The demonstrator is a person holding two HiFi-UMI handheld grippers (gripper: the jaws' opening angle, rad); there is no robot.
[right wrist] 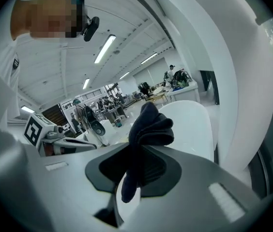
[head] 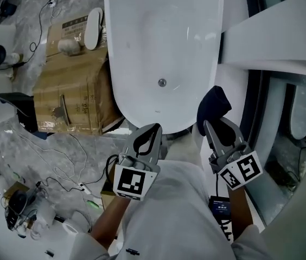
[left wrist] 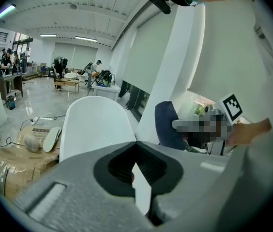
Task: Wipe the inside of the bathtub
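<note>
Marble floor (head: 12, 140) runs along my left, littered with cables (head: 69, 164) and a taped box (head: 71, 91) pushed against the tub's side. I stand at the near end of the tub (head: 142, 37), looking steeply down into it. Its white inside is bare, with the drain (head: 162, 82) on the bottom toward my end.

My right gripper (head: 216, 128) is clamped on the cloth (head: 212, 108), a dark bunched rag. The right gripper view shows it pinched between the jaws, most of it bulging out past the tips and a tail hanging back behind them. I judge that bulge is what should meet the enamel, so the jaws themselves keep off the surface. The cloth hangs above the near rim, on the right side, not touching the inside of the tub.

My left gripper (head: 147, 137) has its jaws drawn together with nothing between them. It hovers near the rim beside the right one, out of the way, since one cloth needs only one gripper.

Wiping looks not yet begun. The next move, I think, is to lower the cloth onto the near inner wall and sweep toward the drain, pressing enough that the rag does not slip from the jaws.
</note>
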